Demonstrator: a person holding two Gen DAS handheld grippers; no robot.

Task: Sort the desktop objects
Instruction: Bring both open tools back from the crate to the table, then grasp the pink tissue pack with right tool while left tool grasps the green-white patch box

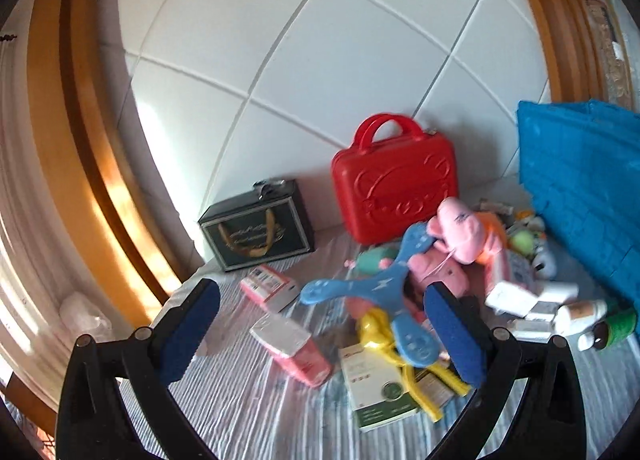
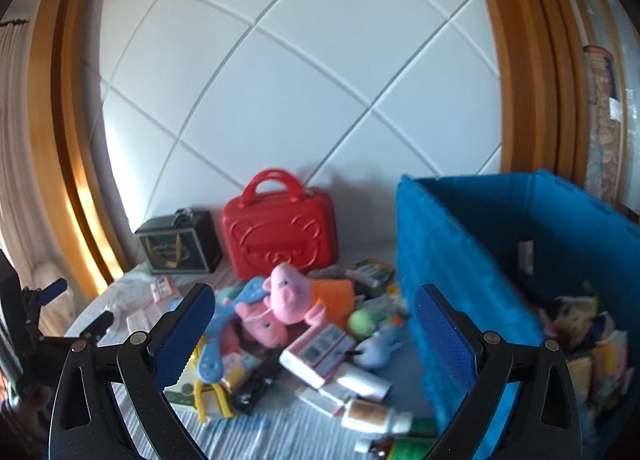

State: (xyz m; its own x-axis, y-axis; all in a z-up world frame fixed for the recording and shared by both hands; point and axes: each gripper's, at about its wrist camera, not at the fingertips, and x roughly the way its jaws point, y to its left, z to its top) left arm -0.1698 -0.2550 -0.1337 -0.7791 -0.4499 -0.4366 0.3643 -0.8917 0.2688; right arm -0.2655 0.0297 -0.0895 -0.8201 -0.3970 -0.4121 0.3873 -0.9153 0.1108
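Left wrist view: the left gripper [image 1: 320,324] is hovering with fingers wide above the blue boomerang toy [image 1: 372,288] in the pile. The right gripper [image 2: 316,336] is spreading wide over the pink pig plush [image 2: 288,296], beside the blue fabric bin [image 2: 472,260].

A red case [image 2: 280,226], a blue bin [image 2: 460,260], a pink plush pig [image 2: 290,296] in orange, a pale striped cloth [image 1: 248,400].

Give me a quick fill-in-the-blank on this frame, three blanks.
1. The case with the handle standing by the wall is ____.
2. The blue fabric bin sits to the ____ of the toy pile.
3. Both the left gripper and right gripper are ____.

Missing: red; right; open
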